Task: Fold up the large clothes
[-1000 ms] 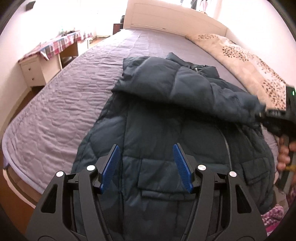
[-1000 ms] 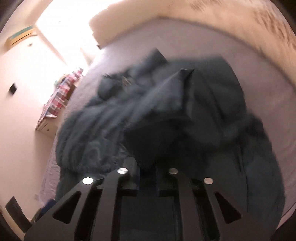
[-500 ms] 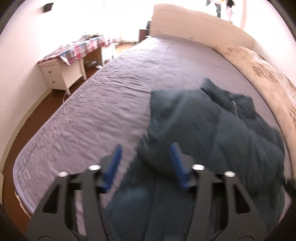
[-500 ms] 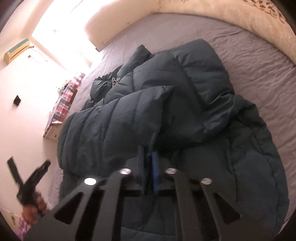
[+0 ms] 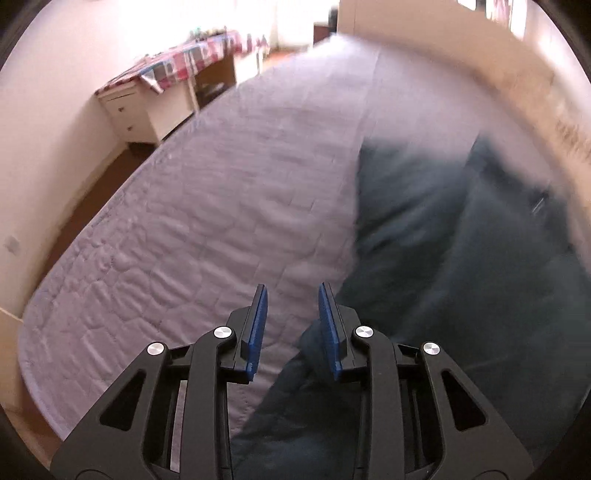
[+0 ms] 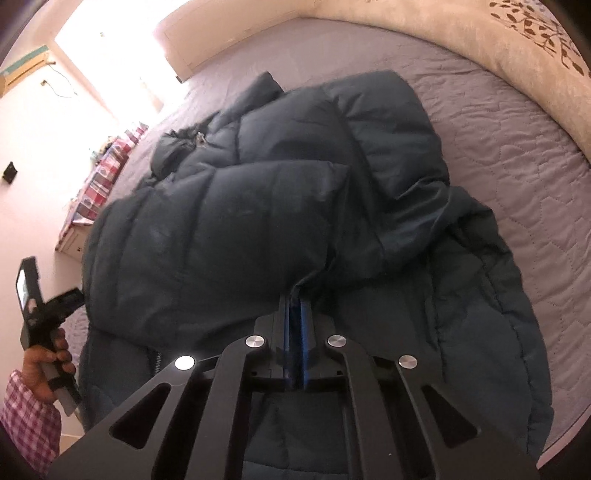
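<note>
A dark teal quilted jacket [image 6: 280, 206] lies spread on the lilac quilted bed [image 6: 517, 155], its sleeve folded across the body. My right gripper [image 6: 295, 299] is shut on the sleeve's cuff edge and holds it over the jacket's front. In the left wrist view the jacket [image 5: 461, 258] is blurred at the right. My left gripper [image 5: 291, 291] is open and empty, above the jacket's left edge and the bare bed cover [image 5: 221, 221]. The left gripper also shows in the right wrist view [image 6: 44, 310], held in a hand at the far left.
A cream patterned blanket [image 6: 535, 48] lies along the bed's far side. A white bedside cabinet with a plaid cloth [image 5: 162, 92] stands left of the bed, beside wooden floor [image 5: 96, 206]. The headboard [image 5: 406, 22] is at the back.
My left gripper has swung left, off the jacket's front, toward its left edge, jaws a bit narrower. My right gripper has drawn the sleeve across the jacket, still shut on it.
</note>
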The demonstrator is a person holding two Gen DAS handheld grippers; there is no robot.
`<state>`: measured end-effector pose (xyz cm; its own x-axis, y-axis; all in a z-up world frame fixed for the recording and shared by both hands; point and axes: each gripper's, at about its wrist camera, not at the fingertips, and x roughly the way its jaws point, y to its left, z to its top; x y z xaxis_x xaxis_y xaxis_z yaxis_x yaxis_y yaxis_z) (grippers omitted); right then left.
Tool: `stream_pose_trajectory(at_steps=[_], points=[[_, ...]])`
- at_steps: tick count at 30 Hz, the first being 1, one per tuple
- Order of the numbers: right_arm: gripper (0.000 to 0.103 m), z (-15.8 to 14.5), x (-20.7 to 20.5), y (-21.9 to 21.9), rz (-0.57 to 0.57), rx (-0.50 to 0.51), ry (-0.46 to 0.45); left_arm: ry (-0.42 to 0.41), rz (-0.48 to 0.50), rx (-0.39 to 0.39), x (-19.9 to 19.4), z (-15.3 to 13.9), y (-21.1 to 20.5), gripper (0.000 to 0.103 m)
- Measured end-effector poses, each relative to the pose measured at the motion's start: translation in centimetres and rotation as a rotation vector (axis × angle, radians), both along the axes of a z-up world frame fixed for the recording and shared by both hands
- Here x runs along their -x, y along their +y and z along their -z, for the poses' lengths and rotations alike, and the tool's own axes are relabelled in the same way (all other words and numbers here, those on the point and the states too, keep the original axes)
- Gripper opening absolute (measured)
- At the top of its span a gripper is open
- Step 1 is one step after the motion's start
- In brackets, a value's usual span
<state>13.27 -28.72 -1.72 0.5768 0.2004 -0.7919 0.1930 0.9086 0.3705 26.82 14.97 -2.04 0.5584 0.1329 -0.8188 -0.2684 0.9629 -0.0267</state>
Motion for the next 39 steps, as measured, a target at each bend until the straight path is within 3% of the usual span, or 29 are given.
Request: stream_pose_trajectory(at_steps=[4,10,12,15,19,23,29,35,39], points=[[0.006,-0.3,0.5,-0.3,-0.025,0.008,-0.019,-0.059,0.067,0.042,-1.2,-1.9,-1.3,0.037],[0.004,0.9,-0.3,0.1,-0.021,0.032,0.017,0.015,0.092,0.040,-5.4,0.9,-4.5,0.038],[0.004,1.3,-0.5,-0.1,-0.014,0.019,0.031,0.051,0.095,0.011,-6.2,2.5,-5.2,0.039],[0.006,1.9,-0.7,-0.3,-0.006,0.017,0.048,0.050,0.115,-0.113,-6.2,3.3,-6.7,0.046],[0.014,2.5,-0.9,-0.7,0.013,-0.001,0.058,0.027,0.119,-0.113,-5.4,2.3,-6.2,0.050],[0.022,2.1,-0.7,-1.1,0.021,0.012,0.057,-0.035,0.146,-0.034,-2.4,-0.3,-4.2,0.062],[0.029,0.7,0.4,-1.5,0.038,0.048,0.040,-0.077,0.187,0.031,5.5,-2.0,-2.1,0.066],[0.029,-1.4,3.3,-2.8,0.040,0.087,-0.014,-0.028,0.157,0.045,13.0,-0.7,0.9,0.070],[0.030,-2.2,5.7,-4.4,0.052,0.087,-0.021,0.024,0.083,0.126,16.9,0.5,4.0,0.070]])
